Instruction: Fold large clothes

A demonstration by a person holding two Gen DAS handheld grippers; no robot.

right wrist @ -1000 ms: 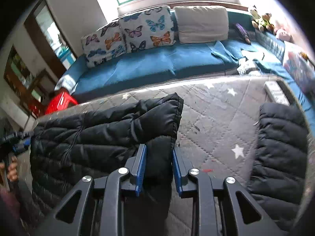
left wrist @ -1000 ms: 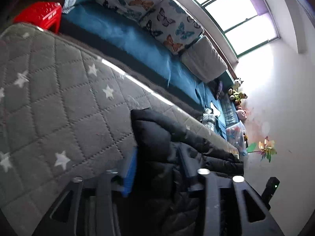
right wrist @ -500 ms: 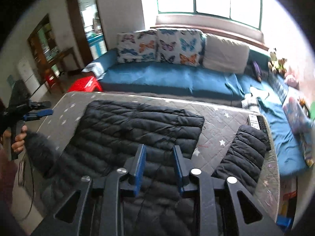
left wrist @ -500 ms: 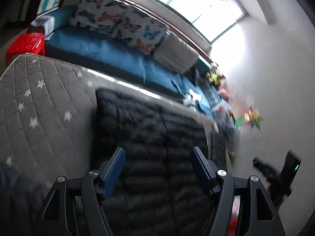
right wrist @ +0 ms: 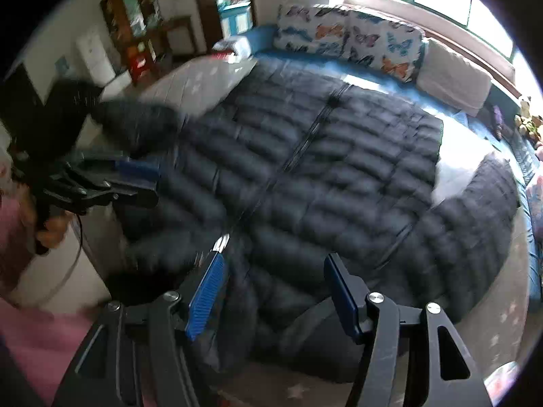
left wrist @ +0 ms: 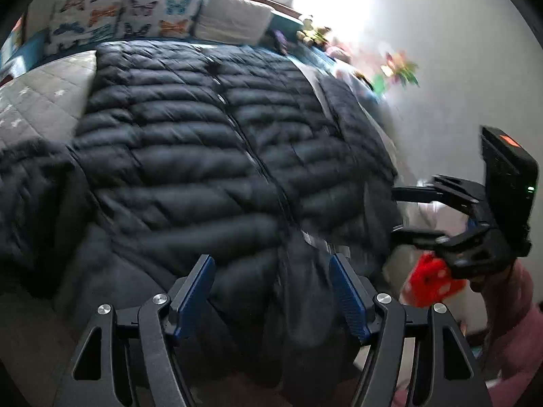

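Jacket: the big black puffy jacket [left wrist: 217, 142] is lying flat and spread out on the gray star mattress [left wrist: 37, 101], zipper side up.
Sleeves: one sleeve [right wrist: 475, 210] is sticking out to the side on the mattress.
Left gripper [left wrist: 271, 291]: it is hanging over the near end of the jacket, jaws wide apart, holding nothing.
Right gripper [right wrist: 275, 291]: it is hanging over the near end too, jaws wide apart, holding nothing.
Behind: butterfly pillows [right wrist: 349, 44] are sitting on the blue couch [right wrist: 264, 37].
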